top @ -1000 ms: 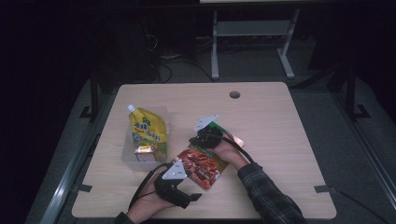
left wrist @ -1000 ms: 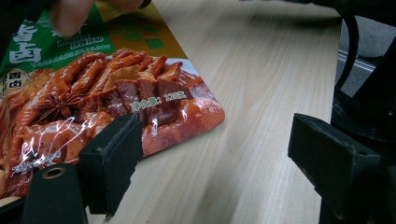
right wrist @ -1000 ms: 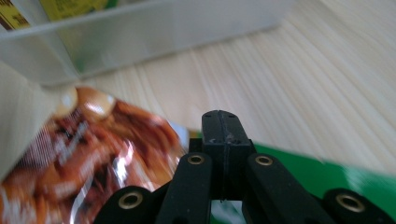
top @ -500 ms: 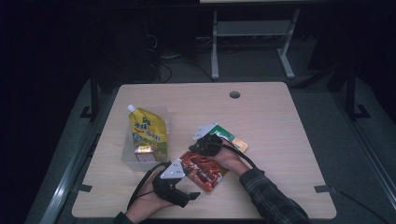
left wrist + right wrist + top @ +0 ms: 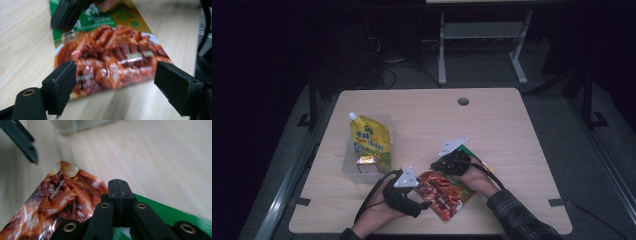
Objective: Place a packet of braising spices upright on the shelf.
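Flanking the food packet, the left hand-held gripper gapes, the right hand-held gripper closed, clear tray nearby.

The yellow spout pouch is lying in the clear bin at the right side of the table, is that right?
Not quite. The yellow spout pouch does lie in the clear bin, but the high view shows the bin at the left side of the table, not the right.
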Demonstrator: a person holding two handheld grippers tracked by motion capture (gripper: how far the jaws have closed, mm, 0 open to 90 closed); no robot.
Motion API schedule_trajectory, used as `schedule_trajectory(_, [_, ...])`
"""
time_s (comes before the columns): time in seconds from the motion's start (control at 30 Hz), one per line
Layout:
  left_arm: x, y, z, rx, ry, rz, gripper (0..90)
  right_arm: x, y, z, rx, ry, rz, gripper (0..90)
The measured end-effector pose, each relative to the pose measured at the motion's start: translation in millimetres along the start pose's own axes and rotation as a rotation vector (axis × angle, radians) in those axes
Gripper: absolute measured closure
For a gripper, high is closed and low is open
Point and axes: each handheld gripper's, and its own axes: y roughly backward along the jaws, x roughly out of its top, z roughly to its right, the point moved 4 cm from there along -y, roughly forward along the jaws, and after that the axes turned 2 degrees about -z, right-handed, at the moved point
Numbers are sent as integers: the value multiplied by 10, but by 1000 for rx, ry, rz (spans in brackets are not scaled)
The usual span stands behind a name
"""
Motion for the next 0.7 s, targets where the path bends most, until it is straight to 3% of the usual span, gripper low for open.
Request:
schedule_trajectory(0.03, [29,-28,-11,4,15,2,168,-14,82,19,-1,-26,21,898])
schedule_trajectory(0.2, [160,-207,-90,17,28,-25,150,-198,462,134,-60,-69,38,898])
schedule_trajectory(0.33, [229,-344,-168,31,22,-64,132,-401,720,126,-72,-92,27,899])
schedule_trajectory(0.6, [306,-581,-323,52,45,-115,126,-845,943,19,-77,-112,-58,900])
schedule_trajectory(0.7, [309,-625,-370,59,63,-109,126,-963,986,6,-81,-134,-79,900])
